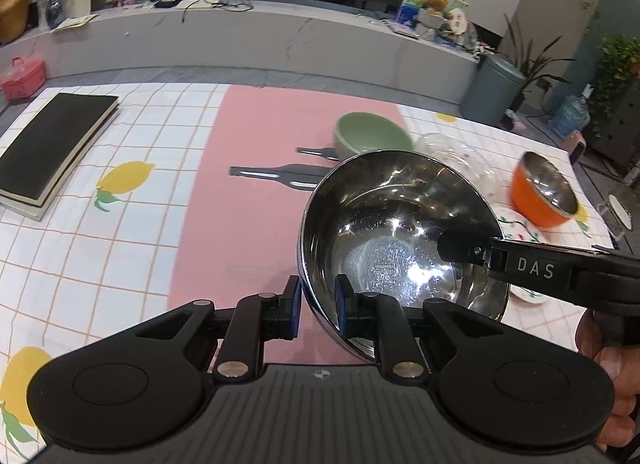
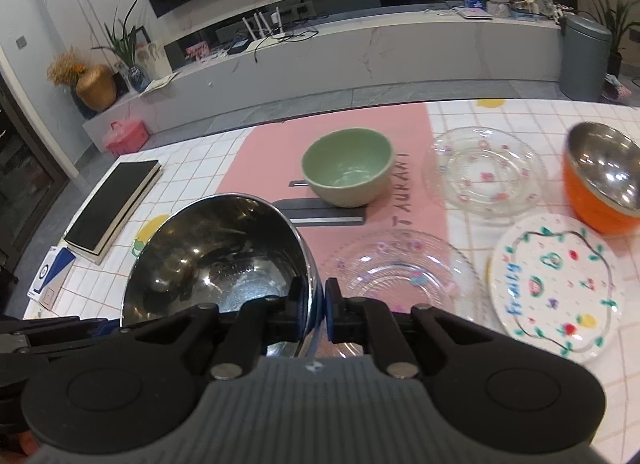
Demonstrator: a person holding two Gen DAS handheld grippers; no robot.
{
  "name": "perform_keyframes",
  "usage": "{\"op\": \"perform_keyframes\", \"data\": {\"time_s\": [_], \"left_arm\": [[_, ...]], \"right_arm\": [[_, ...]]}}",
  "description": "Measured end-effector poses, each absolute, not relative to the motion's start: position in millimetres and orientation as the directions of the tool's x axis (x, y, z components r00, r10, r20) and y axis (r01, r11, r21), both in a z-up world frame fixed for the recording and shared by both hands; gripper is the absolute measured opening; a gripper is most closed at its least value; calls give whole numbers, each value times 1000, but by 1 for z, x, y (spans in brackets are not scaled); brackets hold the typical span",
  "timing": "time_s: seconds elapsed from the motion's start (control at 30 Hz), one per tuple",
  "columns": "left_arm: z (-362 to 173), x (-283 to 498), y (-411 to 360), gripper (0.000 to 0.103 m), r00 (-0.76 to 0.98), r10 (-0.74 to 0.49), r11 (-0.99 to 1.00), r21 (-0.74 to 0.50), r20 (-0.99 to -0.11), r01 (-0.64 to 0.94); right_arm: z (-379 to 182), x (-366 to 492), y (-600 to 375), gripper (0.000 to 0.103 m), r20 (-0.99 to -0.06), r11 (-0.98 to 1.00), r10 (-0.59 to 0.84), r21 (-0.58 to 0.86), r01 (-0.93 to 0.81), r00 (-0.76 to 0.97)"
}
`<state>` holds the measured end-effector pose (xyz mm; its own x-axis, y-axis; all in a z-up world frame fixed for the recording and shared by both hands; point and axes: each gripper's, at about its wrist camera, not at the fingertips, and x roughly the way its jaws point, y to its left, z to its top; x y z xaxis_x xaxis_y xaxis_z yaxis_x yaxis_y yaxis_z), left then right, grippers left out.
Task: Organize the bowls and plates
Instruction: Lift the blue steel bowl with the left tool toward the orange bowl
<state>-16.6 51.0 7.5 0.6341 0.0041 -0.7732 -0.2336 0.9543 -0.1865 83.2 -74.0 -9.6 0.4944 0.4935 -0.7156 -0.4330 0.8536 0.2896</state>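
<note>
Both grippers are clamped on one steel bowl (image 1: 400,232) held above the desk (image 1: 132,232): left gripper (image 1: 318,310) on its near rim, right gripper (image 2: 318,306) on its right rim. On the desk stand one green bowl (image 2: 347,172), one orange bowl (image 2: 600,184), two glass plates (image 2: 482,170) and one painted plate (image 2: 556,284).

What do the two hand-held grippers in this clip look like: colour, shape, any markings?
Both are matte black with a ribbed grey body, round side discs, silver pivot pins and blue finger pads: left hand-held gripper, right hand-held gripper. The right one's finger reads "DAS" in white.
</note>
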Motion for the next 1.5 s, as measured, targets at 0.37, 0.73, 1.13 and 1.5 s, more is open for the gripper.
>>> {"op": "perform_keyframes", "data": {"time_s": [0.37, 0.73, 1.13, 1.5], "left_arm": [[3, -42, 21, 19, 633, -58, 967, -202, -772, -157], [-15, -61, -30, 19, 572, -146, 981, -194, -807, -24], [-39, -75, -66, 19, 494, -166, 986, -158, -854, 59], [-40, -71, -64, 20, 500, -179, 983, -174, -847, 58]], "right_arm": [[-13, 48, -118, 8, -728, 869, 478, 308, -387, 492], [-40, 1, -178, 8, -781, 906, 418, 323, -273, 463], [-51, -17, -202, 8, -812, 932, 358, 283, -226, 461], [-57, -19, -200, 8, -828, 937, 341, 262, -231, 446]]}}
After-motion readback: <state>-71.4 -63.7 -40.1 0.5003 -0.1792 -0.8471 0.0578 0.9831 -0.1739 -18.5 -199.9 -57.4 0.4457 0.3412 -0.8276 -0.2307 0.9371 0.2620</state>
